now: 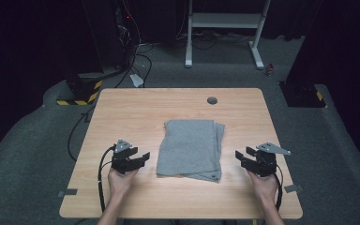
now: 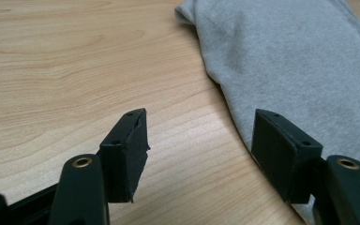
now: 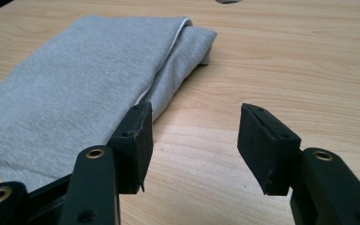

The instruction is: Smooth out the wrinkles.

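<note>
Currently we're flanking the folded grey cloth [image 1: 190,149] with left gripper [image 1: 138,158] and right gripper [image 1: 243,158] spread wide; uneven grabs risk unfolding layers.

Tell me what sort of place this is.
Probably a lab or recording studio rather than a home: a bare wooden table stands on grey carpet amid dark curtains, with cables trailing across the floor, hazard-striped stand bases and a white equipment frame behind. A folded grey cloth lies between two hand-held grippers.

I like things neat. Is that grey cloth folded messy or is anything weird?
A little. The folded grey cloth has lower layers sticking out past its right edge and front right corner, so the fold is uneven. Nothing looks torn or spilled.
</note>
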A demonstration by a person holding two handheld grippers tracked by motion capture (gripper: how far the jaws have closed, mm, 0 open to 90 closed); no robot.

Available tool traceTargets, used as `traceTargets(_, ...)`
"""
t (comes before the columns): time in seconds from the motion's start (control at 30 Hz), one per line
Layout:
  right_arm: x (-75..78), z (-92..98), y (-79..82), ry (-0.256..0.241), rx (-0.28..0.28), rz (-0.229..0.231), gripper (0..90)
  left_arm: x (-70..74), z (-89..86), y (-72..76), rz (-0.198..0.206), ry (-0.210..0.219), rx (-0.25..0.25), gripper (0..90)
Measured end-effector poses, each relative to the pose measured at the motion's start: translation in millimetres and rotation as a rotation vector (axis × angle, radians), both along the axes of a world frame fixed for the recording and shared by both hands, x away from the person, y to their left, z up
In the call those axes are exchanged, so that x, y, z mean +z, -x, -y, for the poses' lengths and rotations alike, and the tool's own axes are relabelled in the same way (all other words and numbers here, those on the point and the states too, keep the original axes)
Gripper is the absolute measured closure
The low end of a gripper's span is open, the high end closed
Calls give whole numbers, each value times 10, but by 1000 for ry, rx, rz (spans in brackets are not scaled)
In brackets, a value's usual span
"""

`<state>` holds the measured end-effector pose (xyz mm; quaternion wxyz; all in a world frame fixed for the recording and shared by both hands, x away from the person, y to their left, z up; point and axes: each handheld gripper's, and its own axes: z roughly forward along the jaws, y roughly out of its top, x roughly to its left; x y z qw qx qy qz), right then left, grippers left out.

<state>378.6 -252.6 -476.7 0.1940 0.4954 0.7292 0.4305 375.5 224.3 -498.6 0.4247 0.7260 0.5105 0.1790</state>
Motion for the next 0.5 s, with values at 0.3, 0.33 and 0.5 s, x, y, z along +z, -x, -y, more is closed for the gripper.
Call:
traceTargets(0.3, -89, 110, -60, 10, -43, -27, 440, -33, -95, -37, -12, -9, 40, 365)
traceTargets(0.33, -97, 120, -64, 13, -48, -33, 438, -43, -99, -43, -15, -9, 46, 365)
traceTargets(0.5, -116, 181, -75, 8, -68, -37, 437, -75, -131, -78, -24, -21, 59, 366)
